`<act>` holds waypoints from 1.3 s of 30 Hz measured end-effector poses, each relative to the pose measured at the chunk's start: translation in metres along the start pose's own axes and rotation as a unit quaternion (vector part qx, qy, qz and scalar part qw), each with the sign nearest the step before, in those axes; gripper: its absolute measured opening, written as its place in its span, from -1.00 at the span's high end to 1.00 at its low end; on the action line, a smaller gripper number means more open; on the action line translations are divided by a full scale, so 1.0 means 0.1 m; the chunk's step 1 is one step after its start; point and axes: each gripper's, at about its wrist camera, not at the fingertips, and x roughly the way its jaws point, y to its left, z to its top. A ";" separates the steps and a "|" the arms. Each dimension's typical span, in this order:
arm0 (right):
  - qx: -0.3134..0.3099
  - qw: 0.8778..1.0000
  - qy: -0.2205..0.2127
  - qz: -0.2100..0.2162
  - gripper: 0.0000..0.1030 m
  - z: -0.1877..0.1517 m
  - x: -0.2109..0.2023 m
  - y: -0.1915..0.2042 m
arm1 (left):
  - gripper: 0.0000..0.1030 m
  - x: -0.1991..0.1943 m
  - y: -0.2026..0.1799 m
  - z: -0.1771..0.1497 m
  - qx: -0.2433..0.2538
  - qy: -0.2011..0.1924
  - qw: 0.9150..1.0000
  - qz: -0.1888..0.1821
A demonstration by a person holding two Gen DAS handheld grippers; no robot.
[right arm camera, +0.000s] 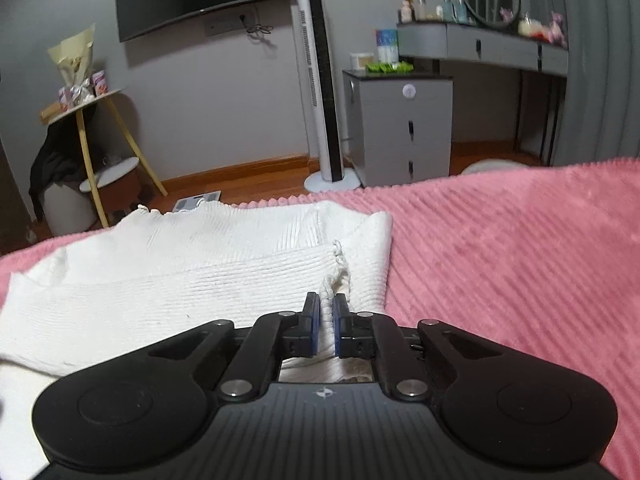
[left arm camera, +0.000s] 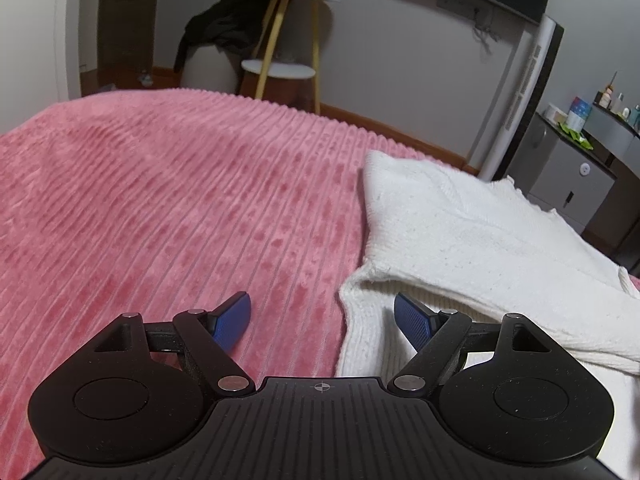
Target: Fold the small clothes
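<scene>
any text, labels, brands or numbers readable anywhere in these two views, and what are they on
No text can be read in either view.
Pink-and-white cans on the side table: print too blurred.
Blue-and-white box on the grey drawer cabinet: print too small.
Round white sticker on the cabinet: a mark, unreadable.
Bottles on the dressing table: labels too small.

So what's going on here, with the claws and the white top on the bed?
A person is folding a white knit top on a pink blanket, with a claw in each hand. The right claw is pinched shut on a fold of the top near its edge. The left claw hangs open at the garment's other side, gripping nothing.
</scene>
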 end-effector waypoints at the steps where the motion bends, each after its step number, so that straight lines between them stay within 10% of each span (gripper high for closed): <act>1: -0.007 1.000 -0.008 -0.006 0.90 0.00 -0.03 0.02 | -0.63 -0.01 -0.01 0.01 0.000 -0.005 1.000 -0.002; 21: -0.120 0.988 0.027 -0.096 0.83 -0.07 0.20 0.18 | -0.59 0.09 -0.11 -0.14 0.070 0.006 0.997 0.014; 25: -0.073 0.994 0.039 -0.073 0.30 0.04 -0.08 0.07 | -0.58 -0.01 -0.06 -0.17 0.061 0.007 0.998 0.014; 39: 0.040 0.986 0.164 0.001 0.23 -0.86 -1.47 -0.58 | -0.57 -0.89 -0.15 -0.42 0.084 0.033 0.995 0.029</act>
